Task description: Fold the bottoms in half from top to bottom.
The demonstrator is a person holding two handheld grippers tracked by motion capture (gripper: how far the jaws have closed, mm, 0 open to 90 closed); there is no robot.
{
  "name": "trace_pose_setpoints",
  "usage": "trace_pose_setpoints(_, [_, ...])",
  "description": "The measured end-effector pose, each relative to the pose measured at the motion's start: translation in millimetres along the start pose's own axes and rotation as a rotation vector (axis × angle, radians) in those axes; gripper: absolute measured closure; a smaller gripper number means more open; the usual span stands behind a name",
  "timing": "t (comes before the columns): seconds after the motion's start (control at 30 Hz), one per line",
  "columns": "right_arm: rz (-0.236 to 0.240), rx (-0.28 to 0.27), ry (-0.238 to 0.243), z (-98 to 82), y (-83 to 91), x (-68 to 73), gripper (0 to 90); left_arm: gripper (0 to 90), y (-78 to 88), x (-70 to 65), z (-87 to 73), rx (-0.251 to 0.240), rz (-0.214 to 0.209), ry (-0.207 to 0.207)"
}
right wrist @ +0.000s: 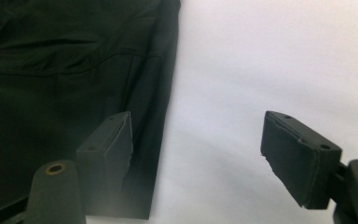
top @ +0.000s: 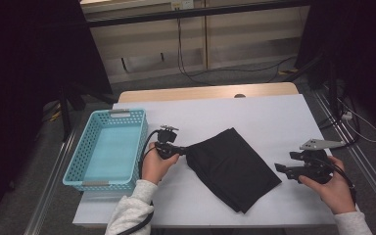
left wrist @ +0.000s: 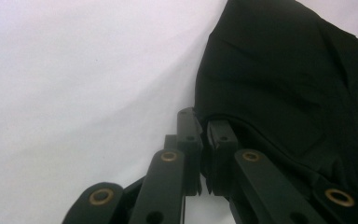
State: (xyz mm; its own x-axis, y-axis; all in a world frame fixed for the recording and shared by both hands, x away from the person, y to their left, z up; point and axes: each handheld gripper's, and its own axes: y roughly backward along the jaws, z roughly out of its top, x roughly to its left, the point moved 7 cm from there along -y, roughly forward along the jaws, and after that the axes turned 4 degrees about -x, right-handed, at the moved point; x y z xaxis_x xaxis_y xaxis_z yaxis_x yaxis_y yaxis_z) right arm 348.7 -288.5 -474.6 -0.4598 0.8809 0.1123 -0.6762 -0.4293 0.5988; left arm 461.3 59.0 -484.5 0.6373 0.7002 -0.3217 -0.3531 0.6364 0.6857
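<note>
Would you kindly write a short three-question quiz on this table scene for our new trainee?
1. True or false: the left gripper is shut on the black cloth.
2. How do the jaws of the right gripper stand? A) clamped on the cloth B) open, beside the cloth C) inside the basket
3. Fill in: the blue basket lies to the ____ of the cloth in the high view.

Key: 1 true; 2 B; 3 left.
</note>
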Motion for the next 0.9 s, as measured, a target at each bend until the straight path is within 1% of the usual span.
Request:
trace_pose_setpoints(0.2, [0.0, -0.002, 0.002, -0.3, 0.2, -0.7, 24.8, 85.7, -1.3, 6.8, 4.6, -0.004, 0.008, 0.019])
trace_pose_setpoints(0.23, [0.001, -0.001, 0.002, -0.3, 0.1, -0.4, 24.8, 85.7, -0.7, 8.0, 5.5, -0.001, 0.012, 0.012])
trace_pose_setpoints(0.27, [0.001, 0.0, 0.002, -0.3, 0.0, -0.3, 24.7, 85.7, -0.6, 8.6, 6.9, -0.005, 0.017, 0.017])
trace_pose_setpoints(0.33, [0.002, 0.002, 0.0, -0.6, -0.1, 0.1, 24.7, 85.7, 0.0, 9.2, 9.2, -0.01, 0.013, 0.022])
trace_pose_setpoints(0.53, [0.002, 0.001, 0.0, -0.5, 0.1, 0.1, 24.6, 85.7, -0.1, 12.9, 15.1, -0.001, 0.023, 0.015])
trace_pose_setpoints(0.63, [0.002, -0.001, 0.002, -0.3, 0.1, -0.4, 24.6, 85.7, -1.0, 15.2, 16.8, -0.003, 0.029, 0.024])
trace_pose_setpoints(0.73, [0.002, -0.002, 0.003, -0.5, 0.0, -0.4, 24.6, 85.7, -1.2, 17.1, 19.6, -0.015, 0.029, 0.036])
trace_pose_setpoints(0.77, [0.004, -0.001, 0.003, -0.6, -0.1, -0.2, 24.6, 85.7, -1.0, 17.9, 19.8, -0.01, 0.029, 0.03])
trace_pose_setpoints(0.8, [0.004, 0.0, 0.001, -0.7, -0.1, -0.1, 24.6, 85.7, -1.9, 18.7, 21.0, -0.018, 0.036, 0.041])
trace_pose_setpoints(0.83, [0.004, -0.001, 0.002, -0.7, -0.3, -0.1, 24.6, 85.7, -2.0, 20.1, 21.0, -0.009, 0.036, 0.037])
trace_pose_setpoints(0.87, [0.005, -0.001, 0.002, -0.7, -0.3, 0.1, 24.6, 85.7, -3.0, 21.1, 21.5, -0.014, 0.04, 0.048])
trace_pose_setpoints(0.9, [0.005, -0.002, 0.003, -0.6, -0.3, 0.2, 24.6, 85.7, -3.2, 22.8, 21.4, -0.007, 0.044, 0.043])
